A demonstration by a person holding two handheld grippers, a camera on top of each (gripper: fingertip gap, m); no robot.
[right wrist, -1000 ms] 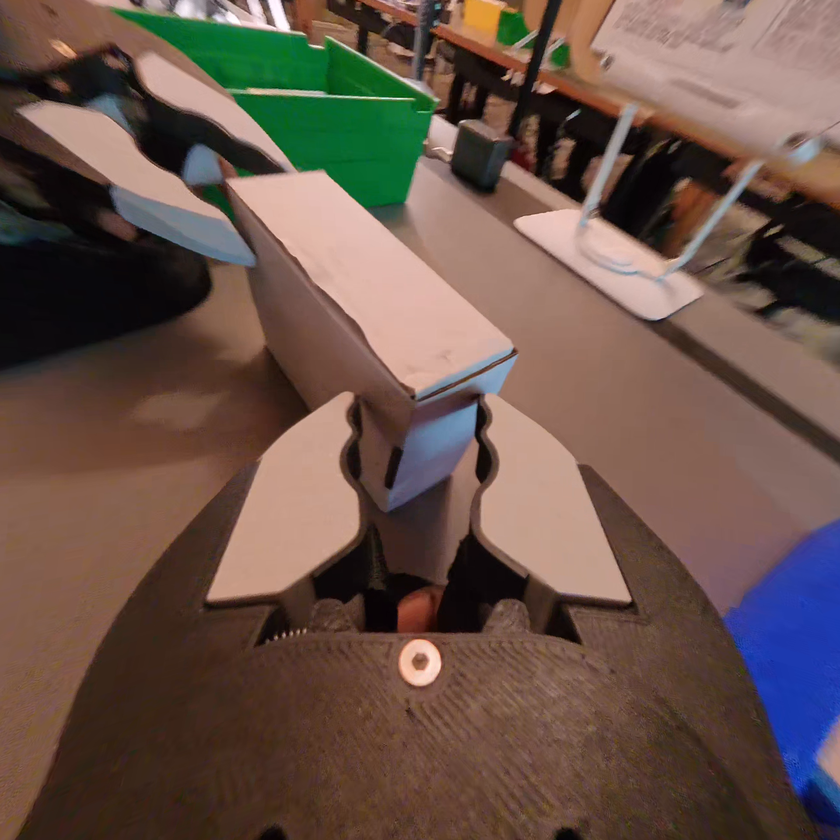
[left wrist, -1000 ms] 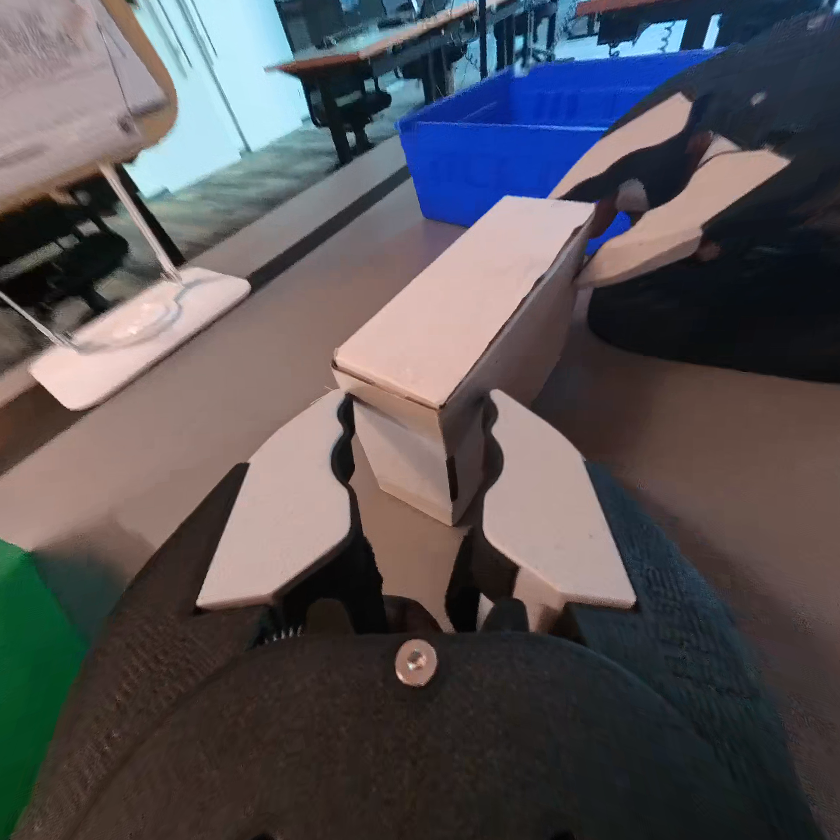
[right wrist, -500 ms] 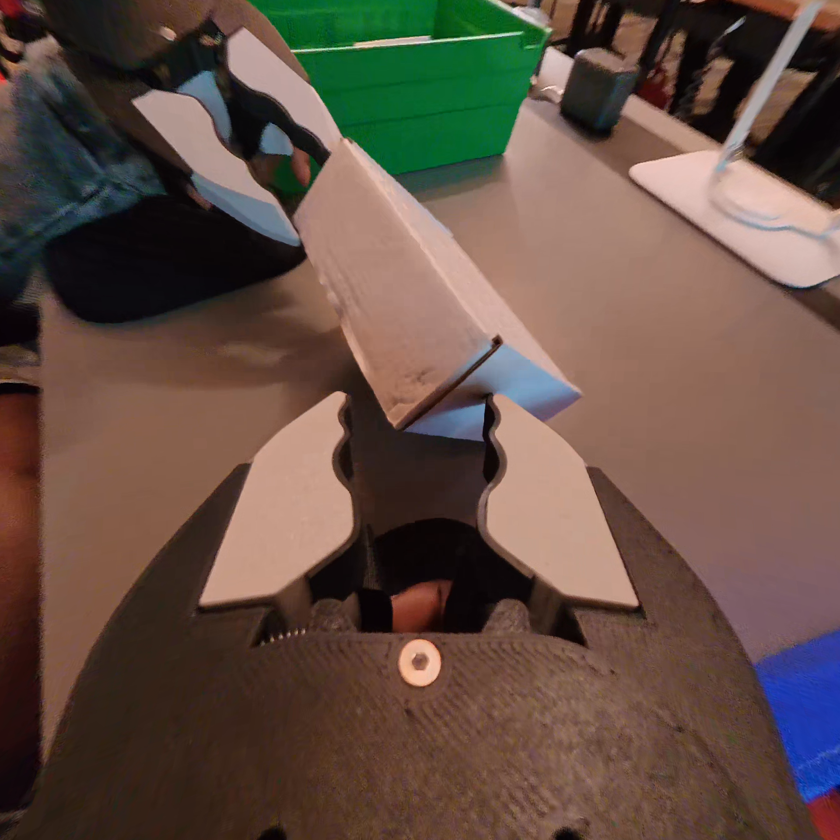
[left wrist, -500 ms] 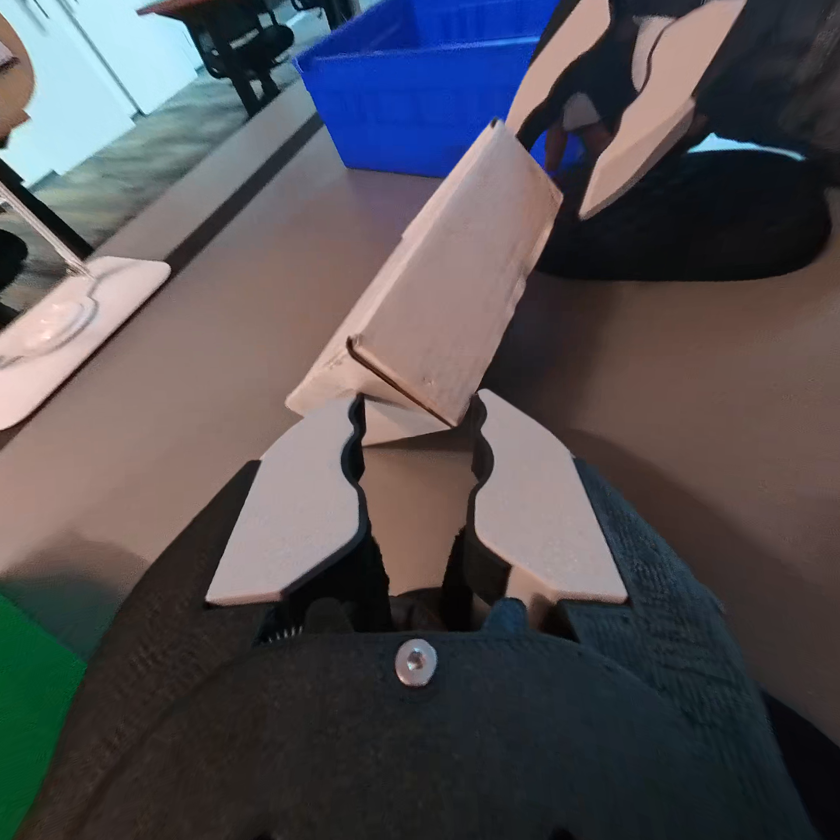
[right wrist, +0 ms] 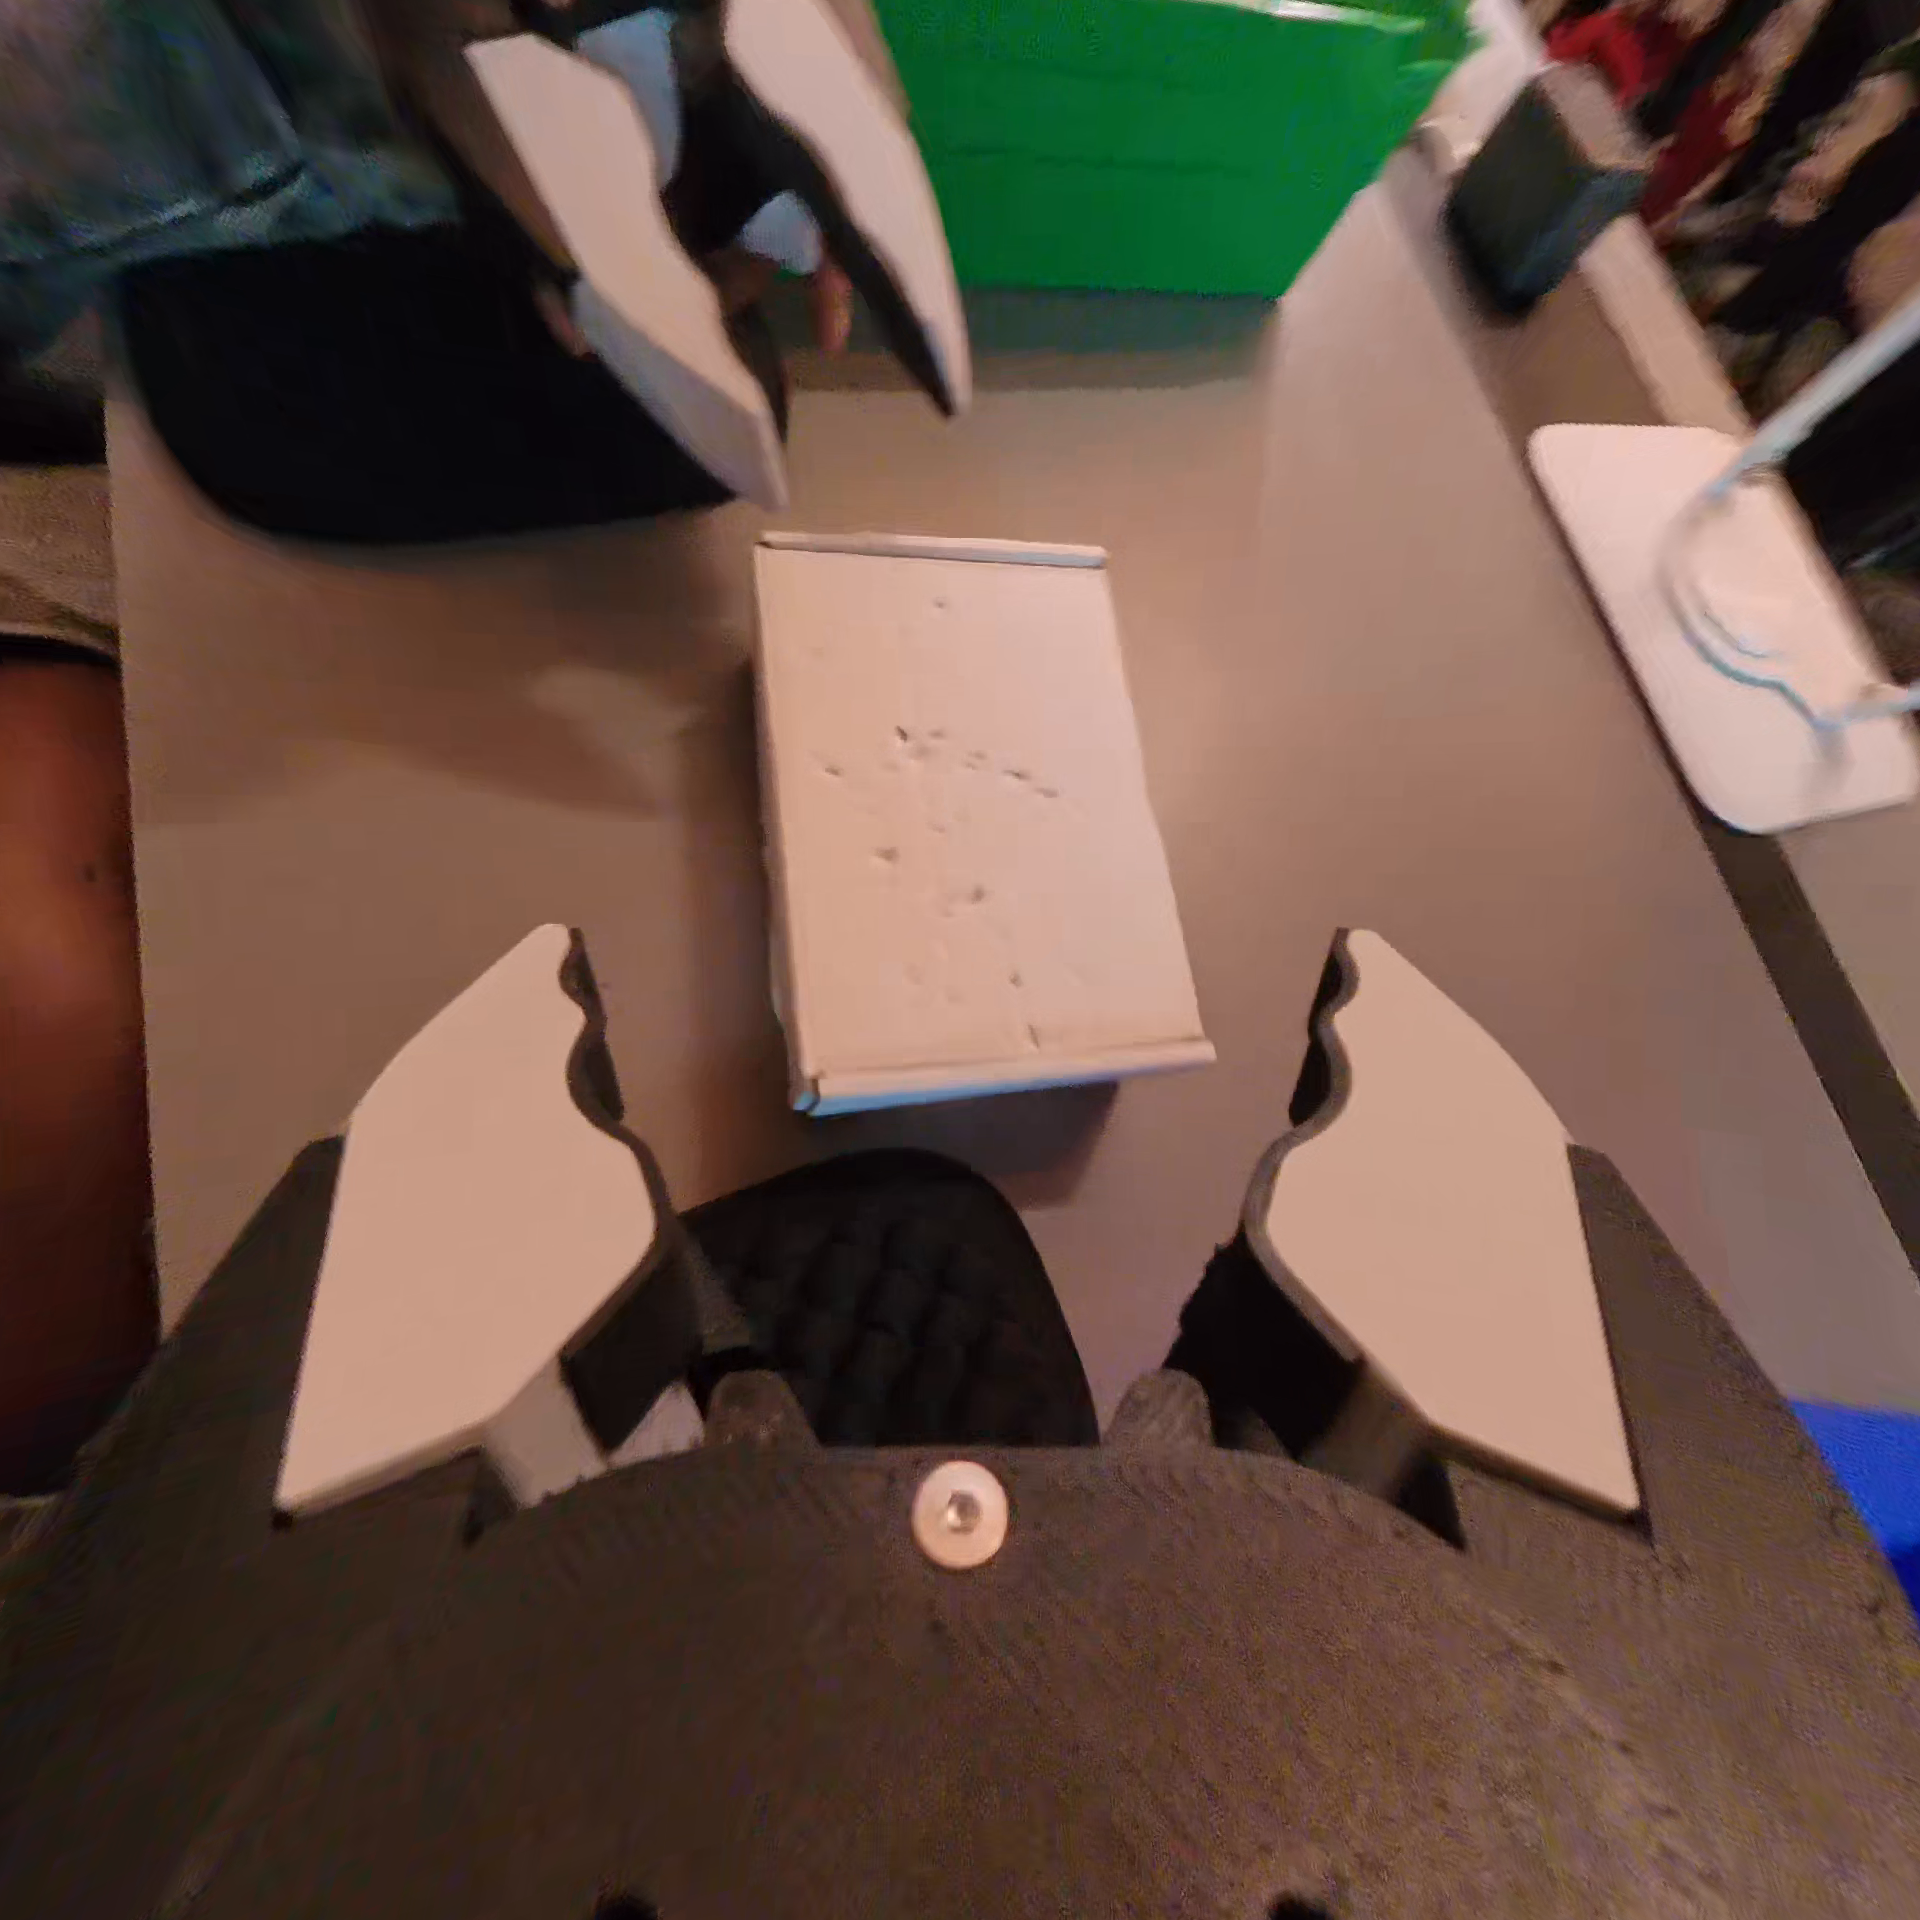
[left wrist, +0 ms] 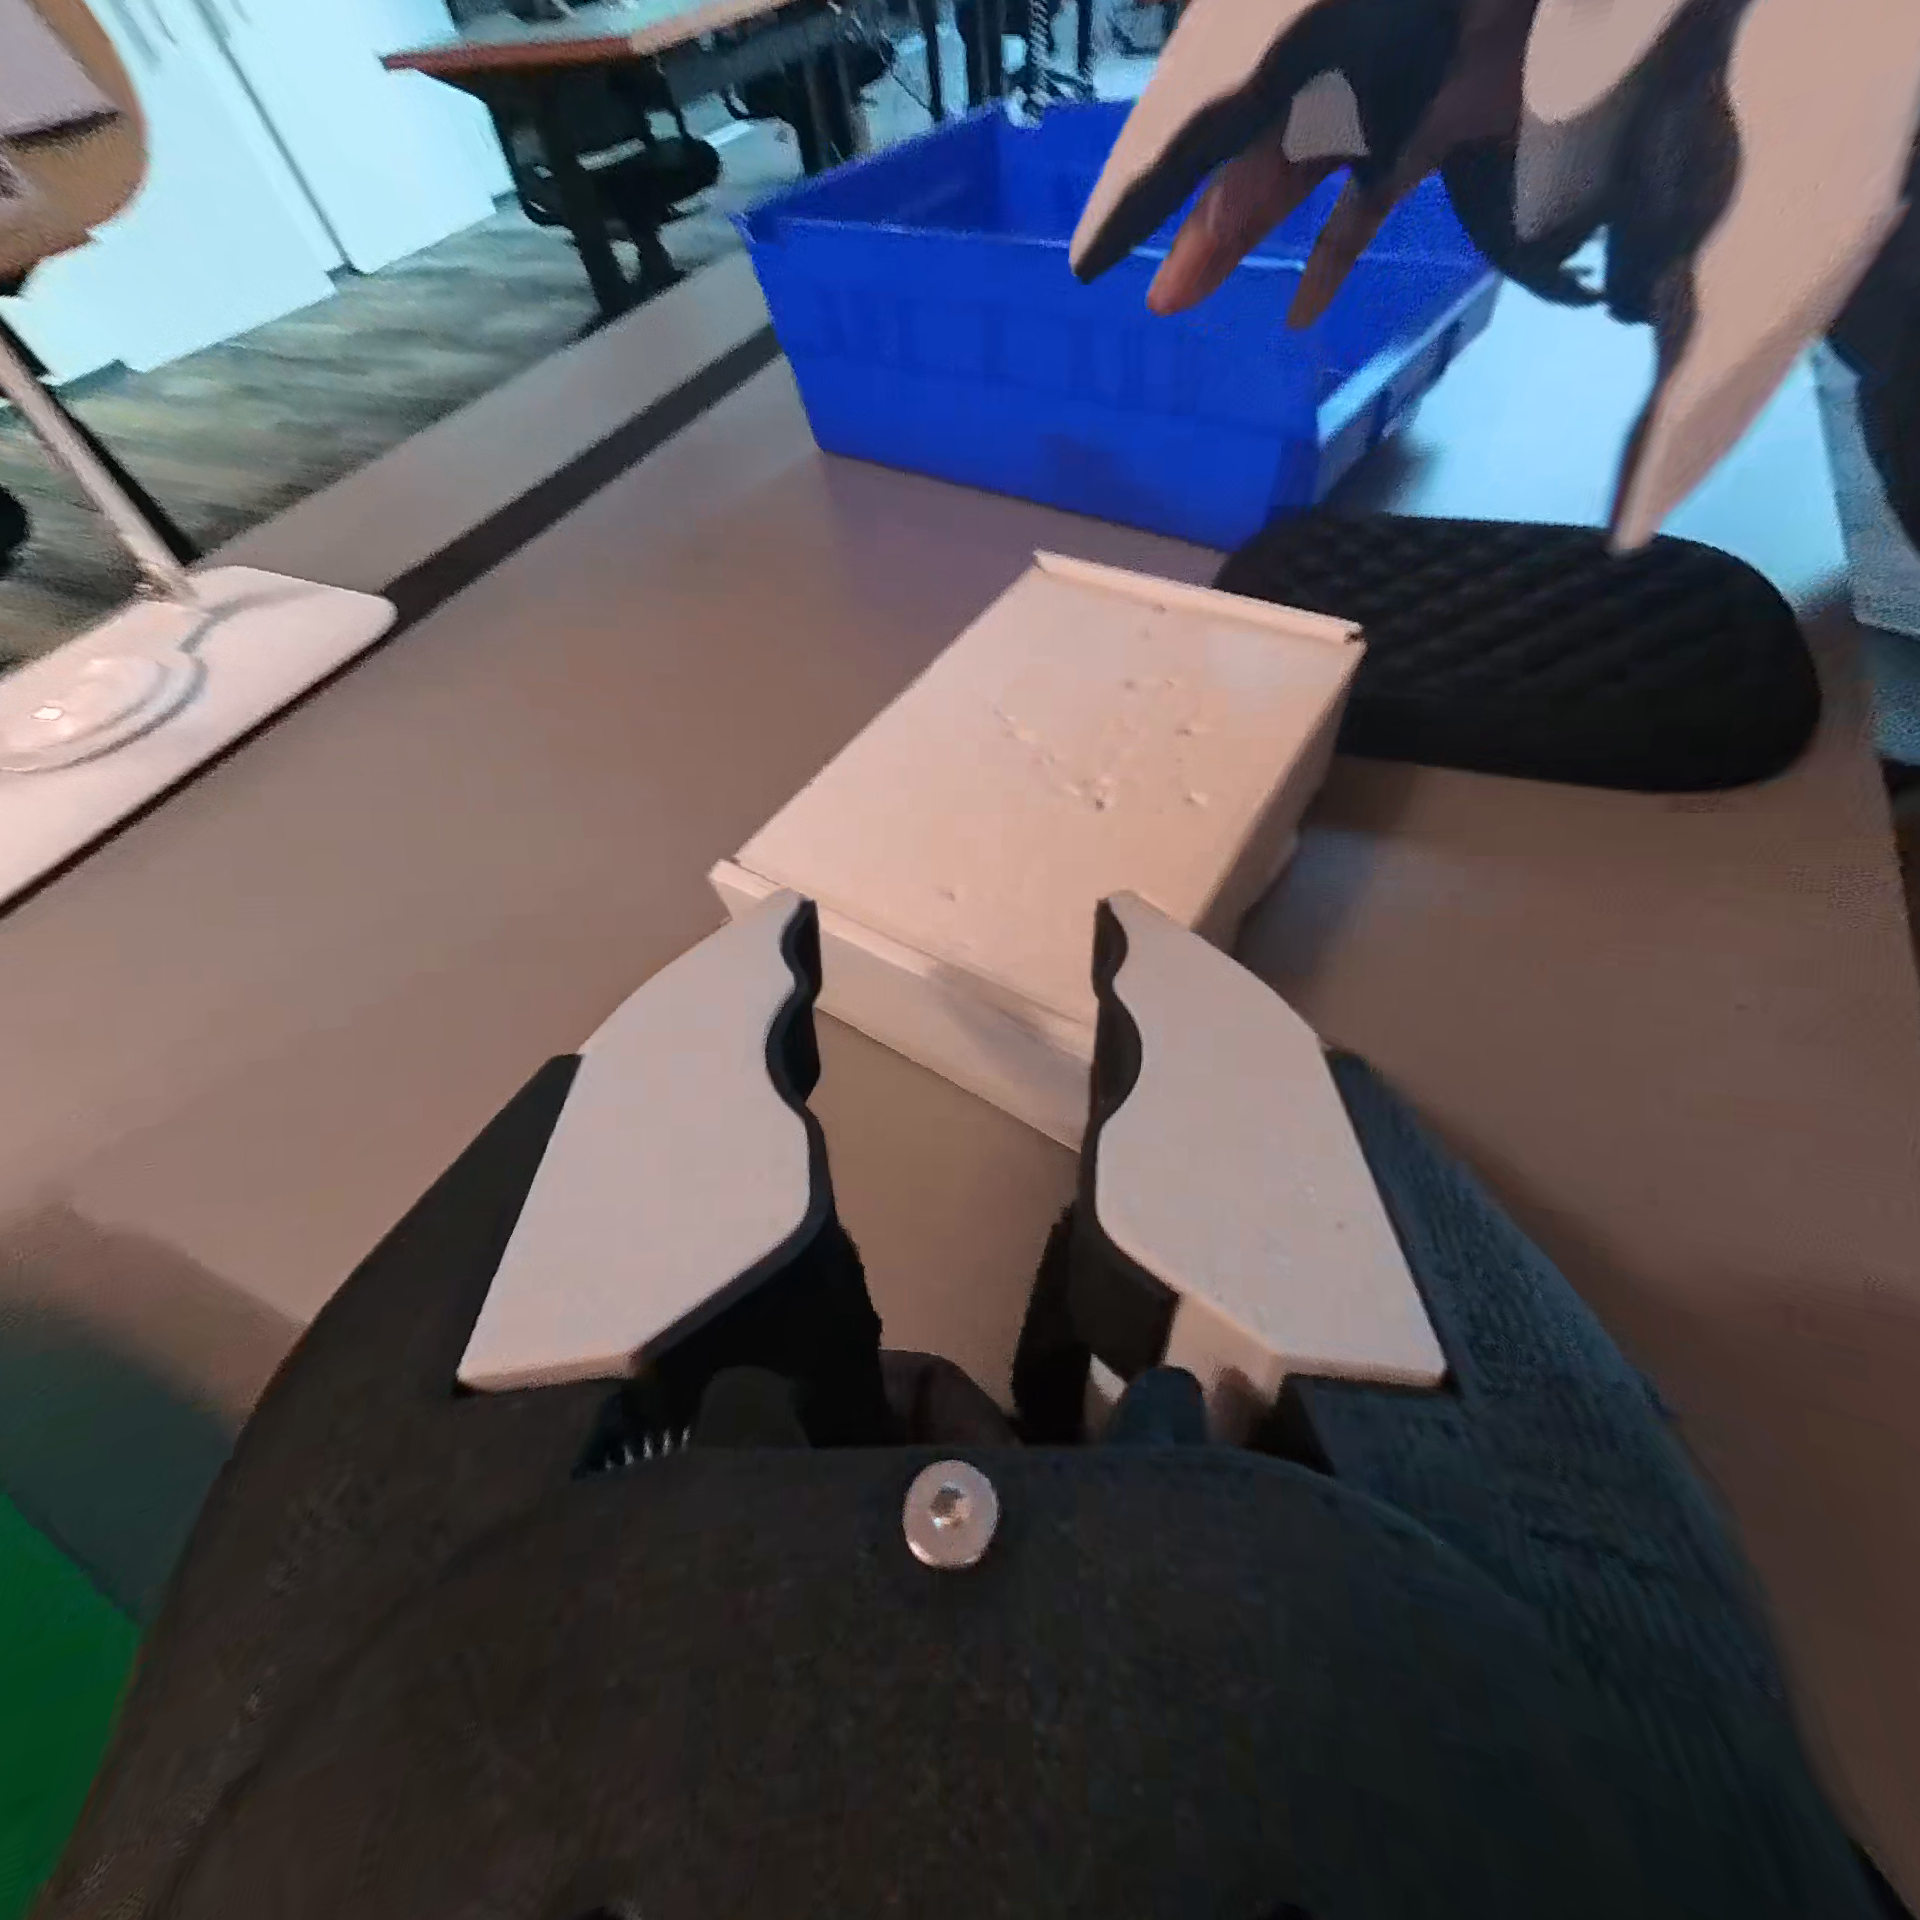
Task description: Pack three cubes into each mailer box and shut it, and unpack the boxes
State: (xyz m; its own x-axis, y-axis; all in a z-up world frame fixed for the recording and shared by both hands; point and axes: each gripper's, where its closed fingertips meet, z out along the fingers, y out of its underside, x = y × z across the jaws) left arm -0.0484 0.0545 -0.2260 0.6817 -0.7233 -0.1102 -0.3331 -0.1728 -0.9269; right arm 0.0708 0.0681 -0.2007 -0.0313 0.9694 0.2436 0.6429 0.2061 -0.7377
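Between both tongs, mailer box (right wrist: 961,821) lengthwise.

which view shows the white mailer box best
The right wrist view: it looks down on the mailer box, shut and flat on the table, its dented lid unobstructed. The left wrist view shows it at a low angle, near edge partly hidden behind the open left gripper.
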